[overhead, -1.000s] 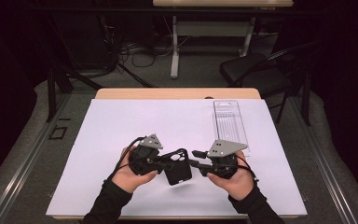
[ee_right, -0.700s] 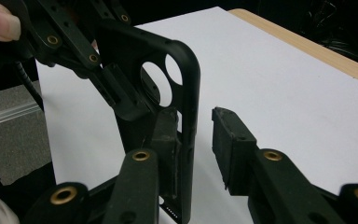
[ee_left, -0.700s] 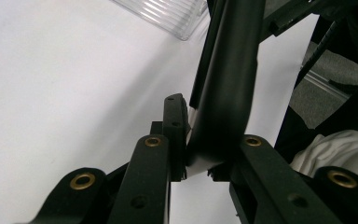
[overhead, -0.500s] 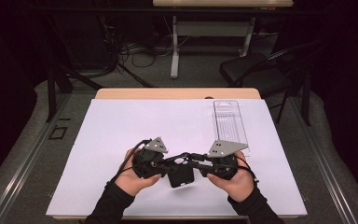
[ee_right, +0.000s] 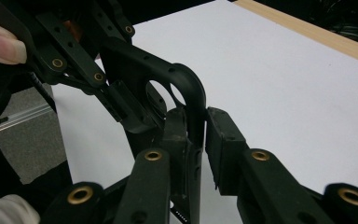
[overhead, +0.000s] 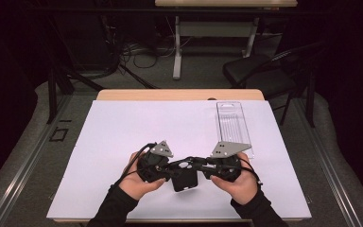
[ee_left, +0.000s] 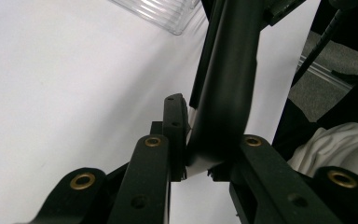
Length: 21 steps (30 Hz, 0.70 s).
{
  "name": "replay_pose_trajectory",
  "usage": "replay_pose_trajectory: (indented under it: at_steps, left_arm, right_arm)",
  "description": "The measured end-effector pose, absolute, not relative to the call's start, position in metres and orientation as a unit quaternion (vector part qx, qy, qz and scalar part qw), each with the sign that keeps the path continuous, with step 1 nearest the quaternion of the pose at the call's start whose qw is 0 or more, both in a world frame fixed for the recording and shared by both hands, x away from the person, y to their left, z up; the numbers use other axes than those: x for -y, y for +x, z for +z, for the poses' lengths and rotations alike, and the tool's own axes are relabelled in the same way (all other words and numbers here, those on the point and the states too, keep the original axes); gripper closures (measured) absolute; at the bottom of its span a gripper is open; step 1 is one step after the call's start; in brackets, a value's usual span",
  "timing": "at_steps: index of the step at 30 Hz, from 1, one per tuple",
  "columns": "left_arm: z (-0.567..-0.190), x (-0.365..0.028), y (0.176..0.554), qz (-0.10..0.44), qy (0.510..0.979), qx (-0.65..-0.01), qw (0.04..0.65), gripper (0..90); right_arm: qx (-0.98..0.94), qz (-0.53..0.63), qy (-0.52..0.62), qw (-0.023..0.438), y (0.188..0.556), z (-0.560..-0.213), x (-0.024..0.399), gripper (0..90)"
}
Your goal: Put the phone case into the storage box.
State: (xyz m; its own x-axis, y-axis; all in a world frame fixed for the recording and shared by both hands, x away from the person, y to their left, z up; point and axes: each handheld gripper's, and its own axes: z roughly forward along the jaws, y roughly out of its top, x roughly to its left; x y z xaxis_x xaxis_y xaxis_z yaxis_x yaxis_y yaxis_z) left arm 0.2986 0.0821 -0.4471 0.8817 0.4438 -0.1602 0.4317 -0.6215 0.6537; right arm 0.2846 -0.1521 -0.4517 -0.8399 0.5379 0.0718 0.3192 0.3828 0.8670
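- No readable text, label, brand, number or sign anywhere: none on the black phone case (overhead: 184, 178), none on the clear plastic package (overhead: 233, 124) at 1 o'clock.
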Motion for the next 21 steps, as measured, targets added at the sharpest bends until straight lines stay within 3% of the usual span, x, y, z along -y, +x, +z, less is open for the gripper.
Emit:
replay_pose_trajectory:
  at_steps: [21]
  left_arm:
    - [-0.4472, -0.0815, 0.2982, 0.010, 0.902, -0.241, 0.358, 81.4]
  right_arm:
    - [-0.834, 0.481, 0.241, 0.121, 0.2846, -0.4524, 0.1517, 82.2]
